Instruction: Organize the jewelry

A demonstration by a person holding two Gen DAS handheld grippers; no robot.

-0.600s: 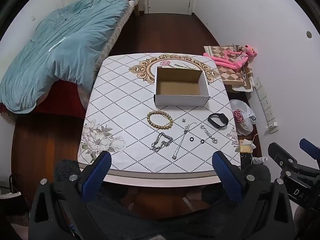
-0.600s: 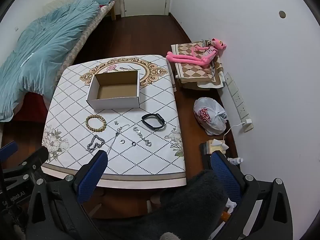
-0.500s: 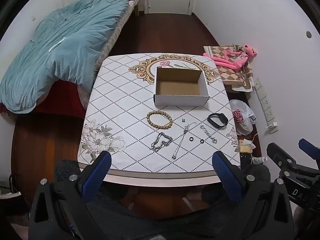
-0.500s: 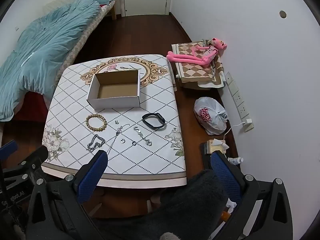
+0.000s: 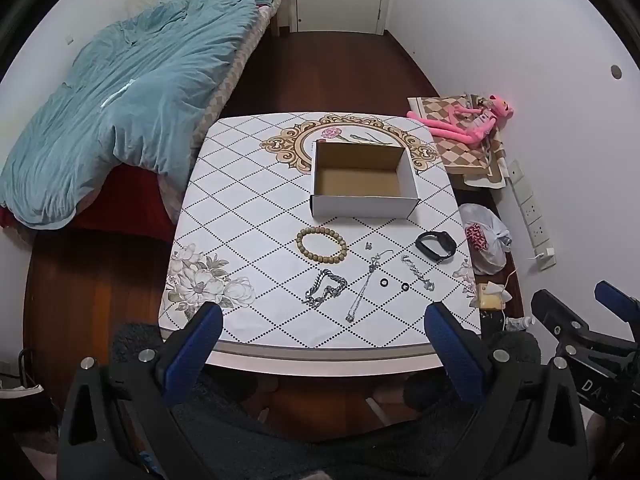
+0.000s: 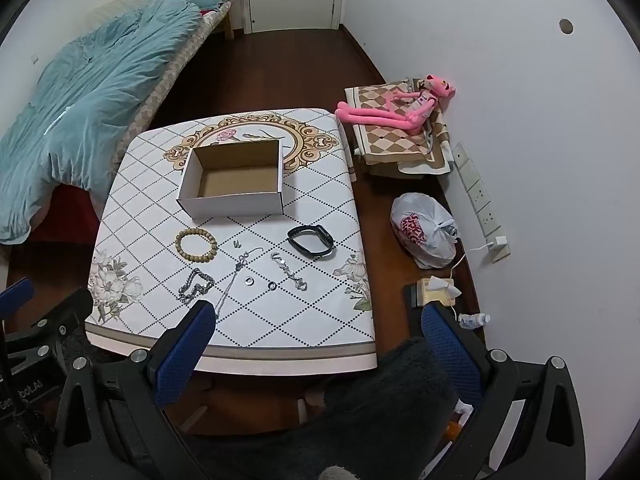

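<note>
A blue duvet (image 5: 120, 120) sprawls over the bed (image 6: 168, 76) at left. By the right wall, a pink plush toy (image 6: 396, 110) lies on a checkered cloth (image 6: 394, 142) — nearer, a knotted plastic bag (image 6: 424, 230) sits on the wooden floor (image 5: 320, 76).

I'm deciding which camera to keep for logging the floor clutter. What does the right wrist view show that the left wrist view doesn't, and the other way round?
Only the right wrist view shows the floor past the table's right edge in full: the whole tissue pack and the plug with its cable.

Only the left wrist view shows the dark floor left of the table and the red bed base.

Both show the cardboard box, the bead bracelet, the black band, the pink plush toy and the white bag.
</note>
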